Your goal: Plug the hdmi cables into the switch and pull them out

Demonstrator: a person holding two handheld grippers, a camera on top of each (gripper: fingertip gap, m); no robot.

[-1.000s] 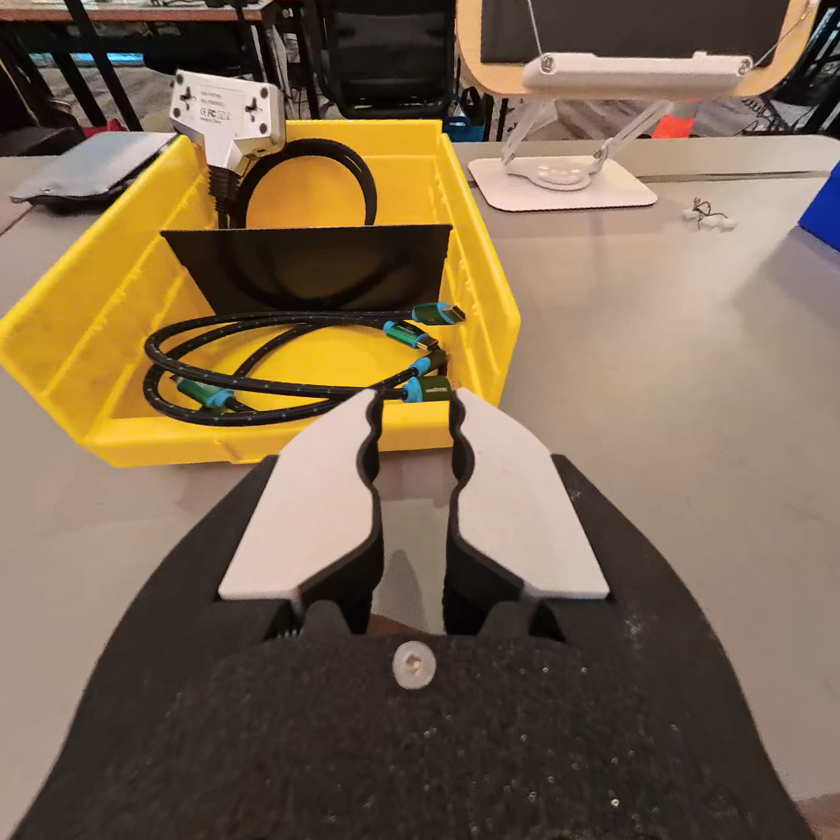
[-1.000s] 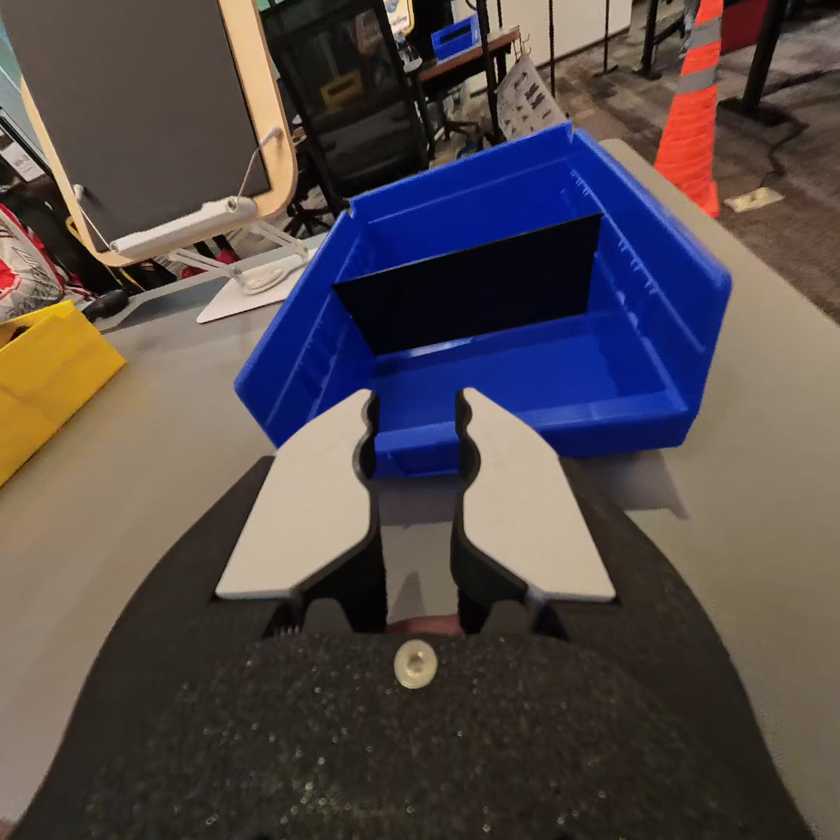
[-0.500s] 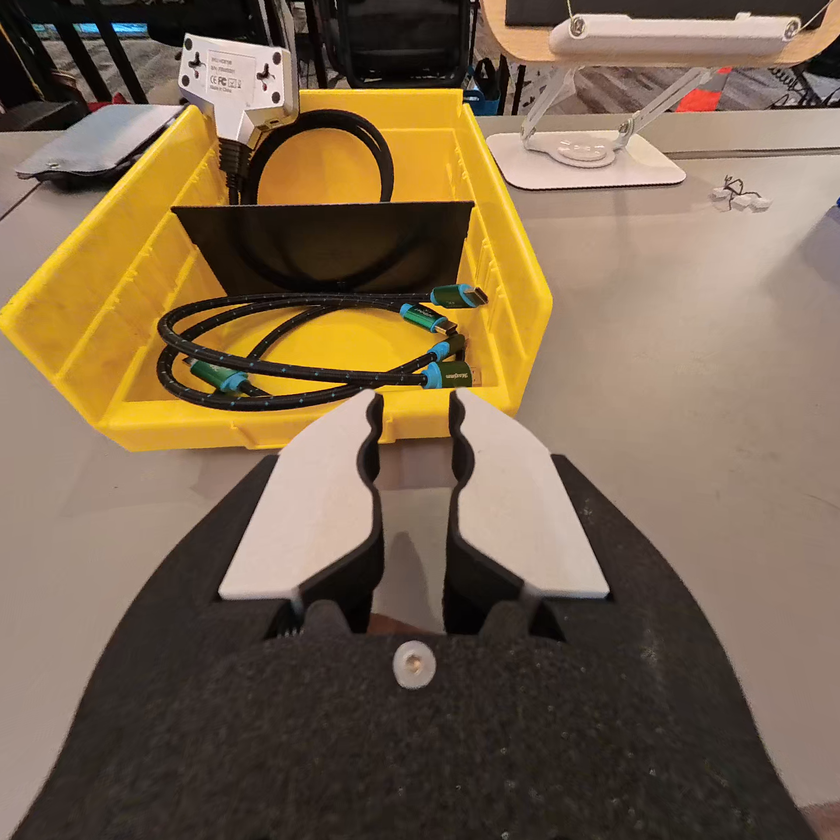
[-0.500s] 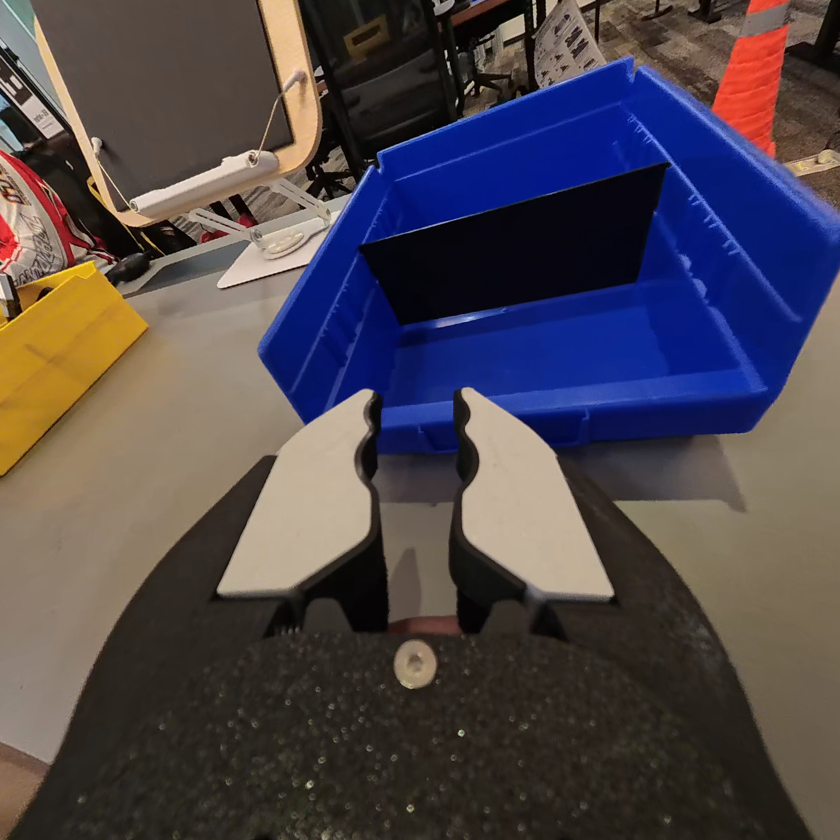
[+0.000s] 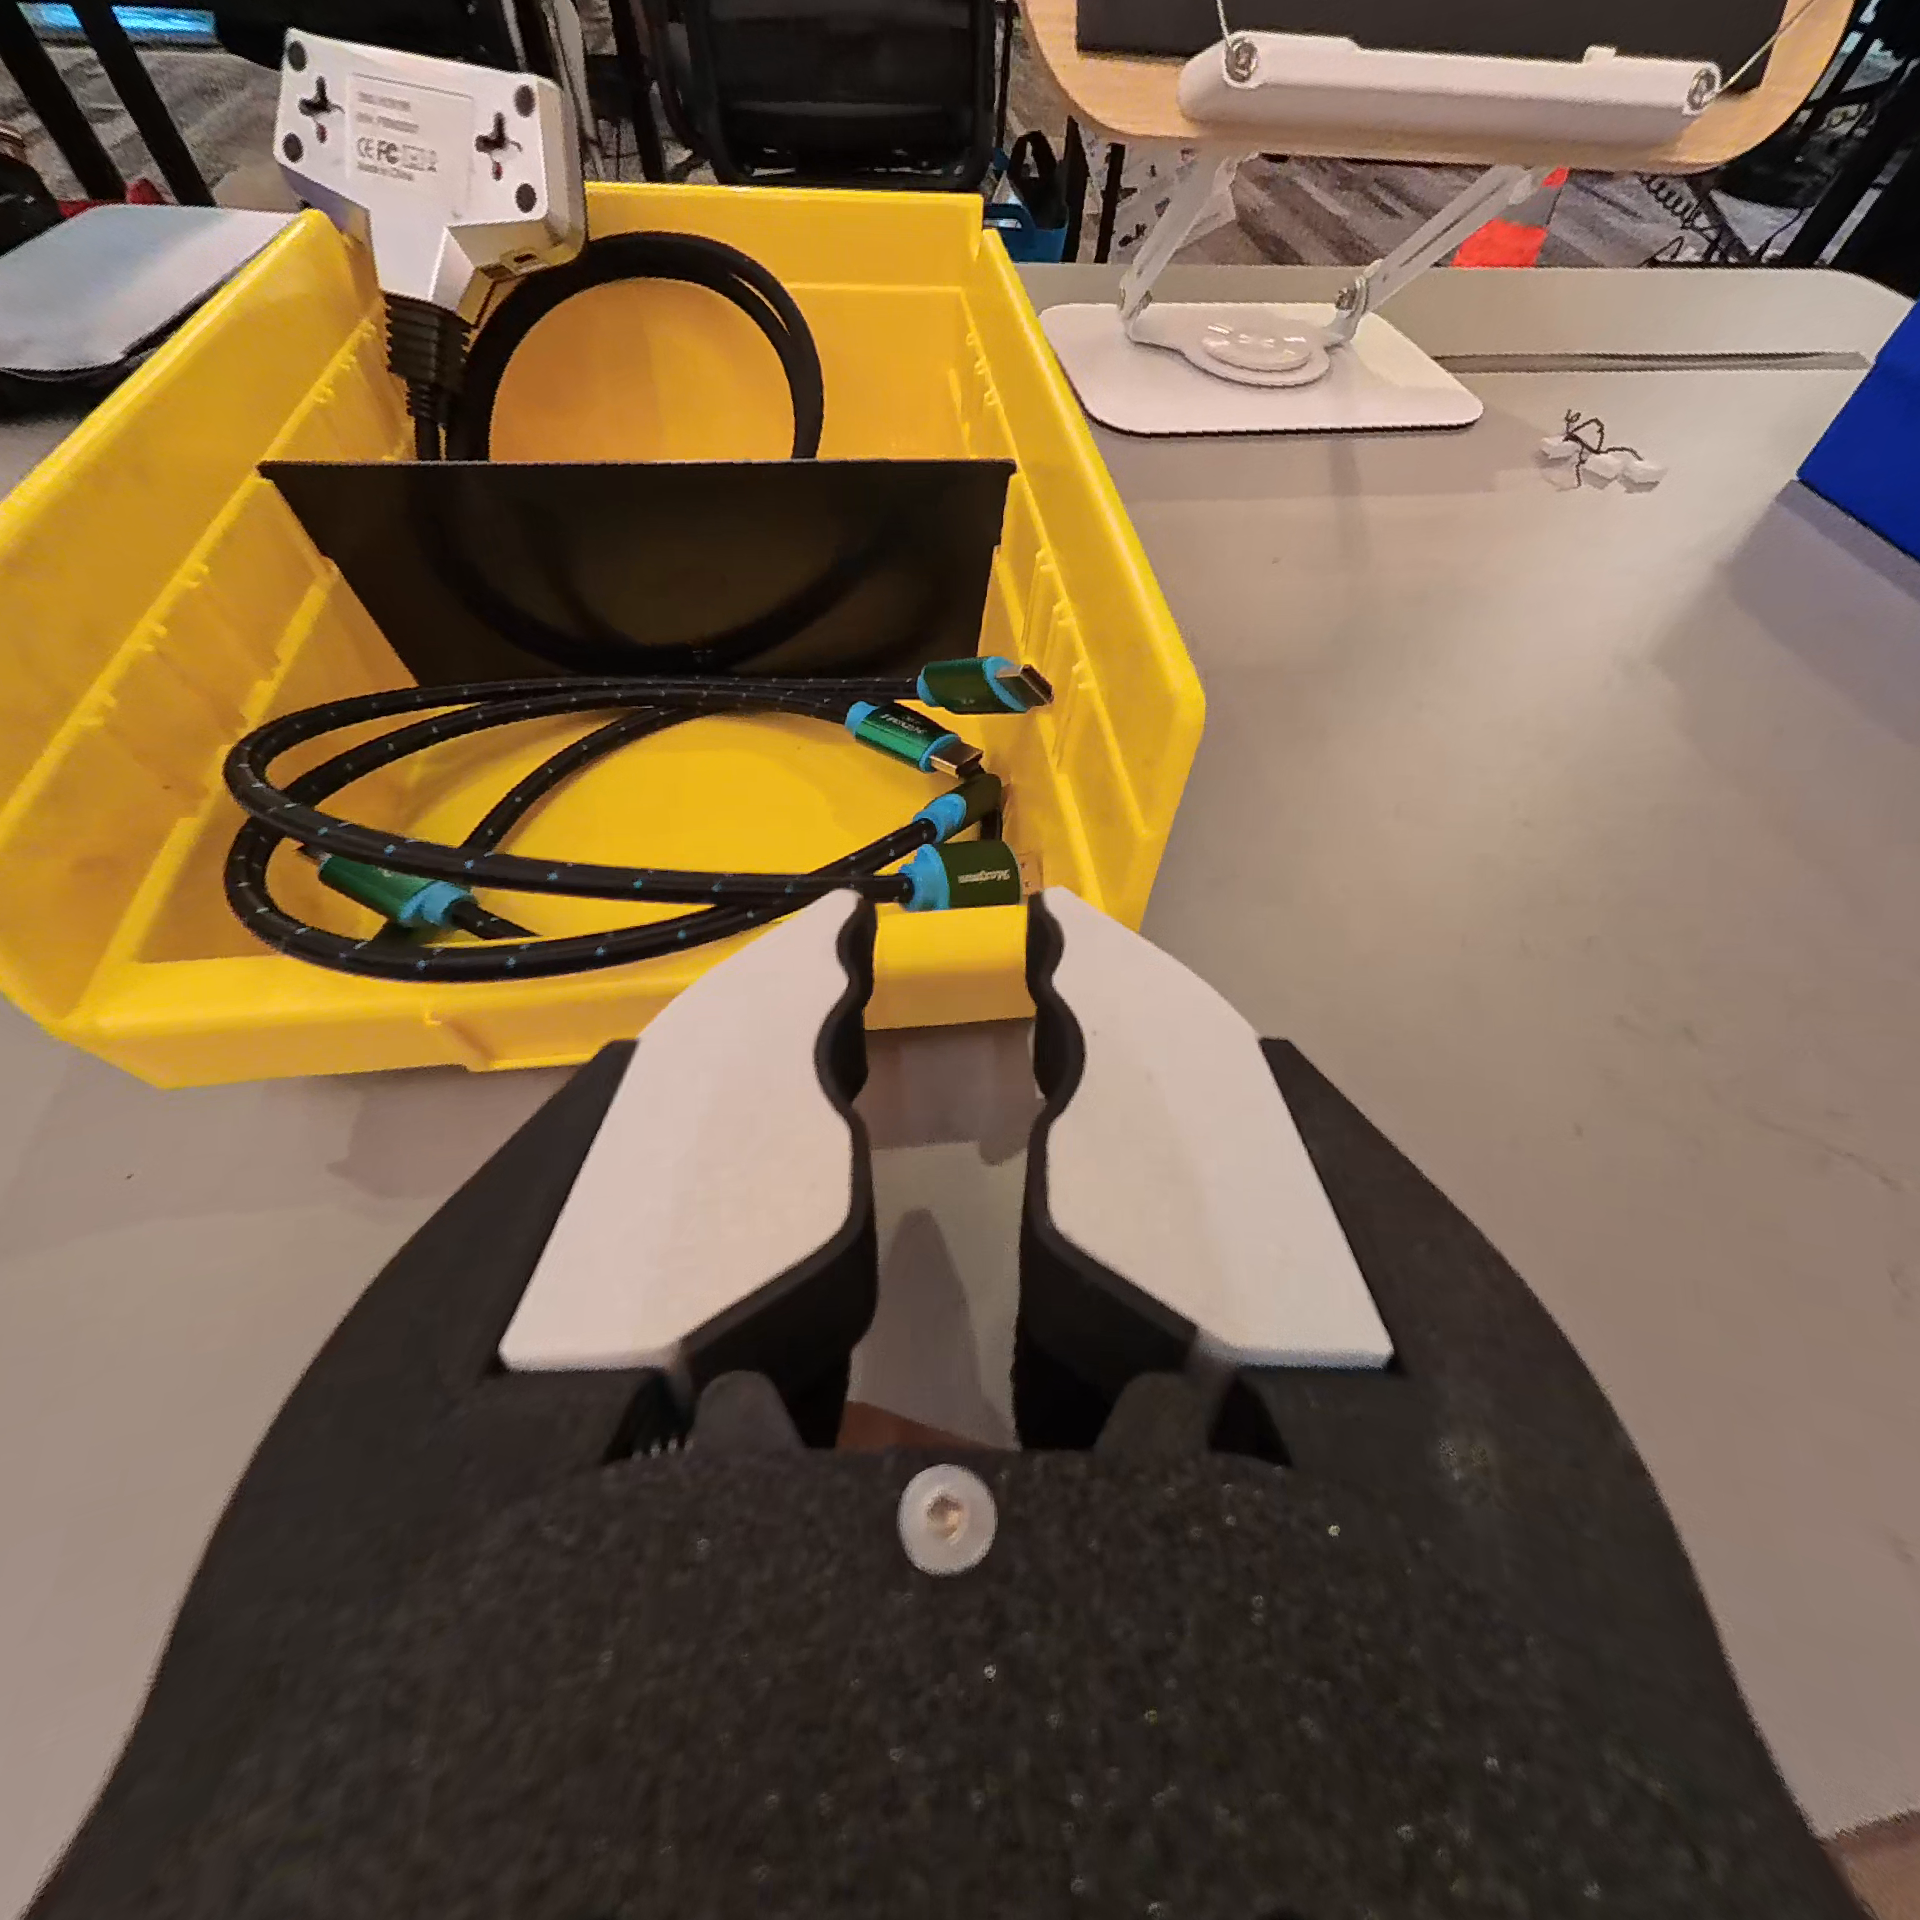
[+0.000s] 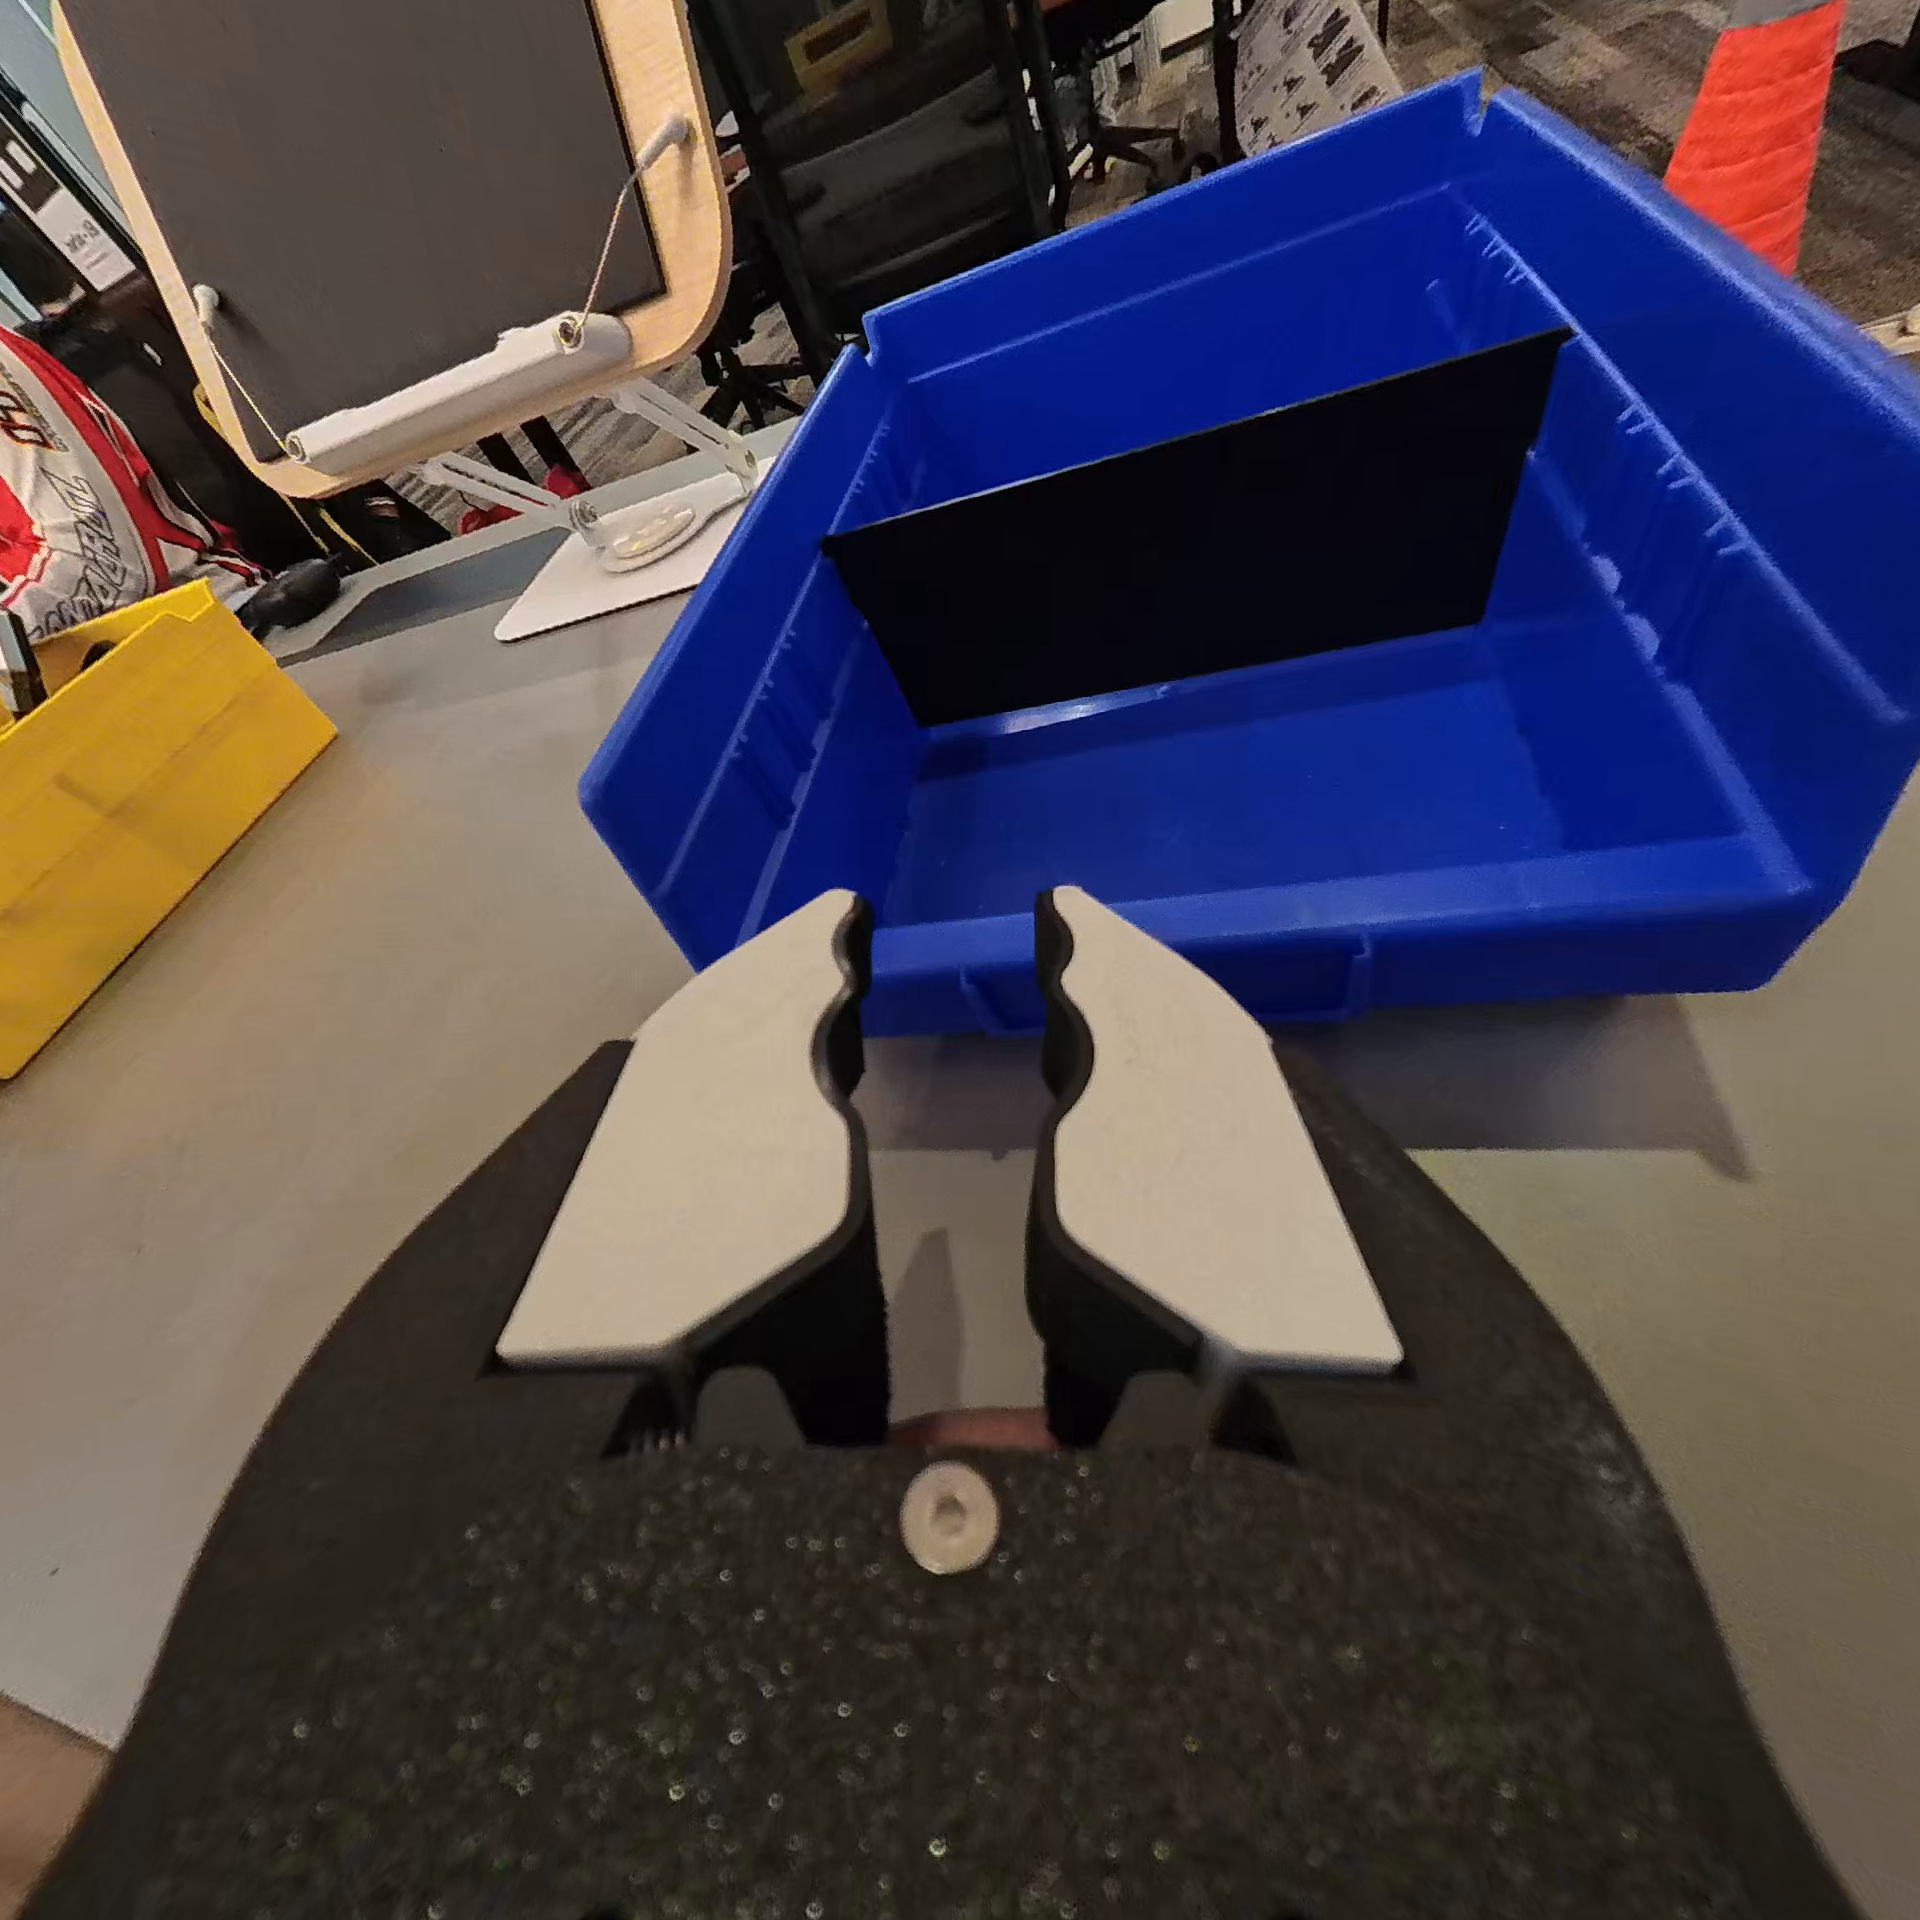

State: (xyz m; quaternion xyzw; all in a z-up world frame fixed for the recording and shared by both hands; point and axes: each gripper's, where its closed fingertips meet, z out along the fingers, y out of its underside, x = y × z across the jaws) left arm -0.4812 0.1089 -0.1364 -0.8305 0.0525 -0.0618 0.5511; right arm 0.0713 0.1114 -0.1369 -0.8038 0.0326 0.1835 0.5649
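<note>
A yellow bin [image 5: 623,1023] sits on the grey table. Its front compartment holds coiled black braided HDMI cables [image 5: 540,821] with green and blue plugs [image 5: 961,878]. Behind a black divider [image 5: 634,561] a silver HDMI switch [image 5: 416,156] leans on the back left corner, with its own thick black cable [image 5: 665,343] looped below. My left gripper [image 5: 948,920] is open and empty, just in front of the bin's front wall. My right gripper [image 6: 948,914] is open and empty, in front of an empty blue bin [image 6: 1351,935].
A white tablet stand [image 5: 1278,364] with a wood-edged board stands behind the bins. A small white clip with black wire [image 5: 1600,457] lies on the table to the right. The yellow bin's corner [image 6: 135,790] shows at the left of the right wrist view. An orange cone [image 6: 1756,125] stands on the floor. Across from one pair of fingers to the other is roughly 55 cm. My left gripper's tips are some 30 cm from the silver HDMI switch [image 5: 416,156].
Both grippers have moved forward, closer to their bins. The left gripper has drawn nearer the yellow bin's front wall. Both stay open and empty.
</note>
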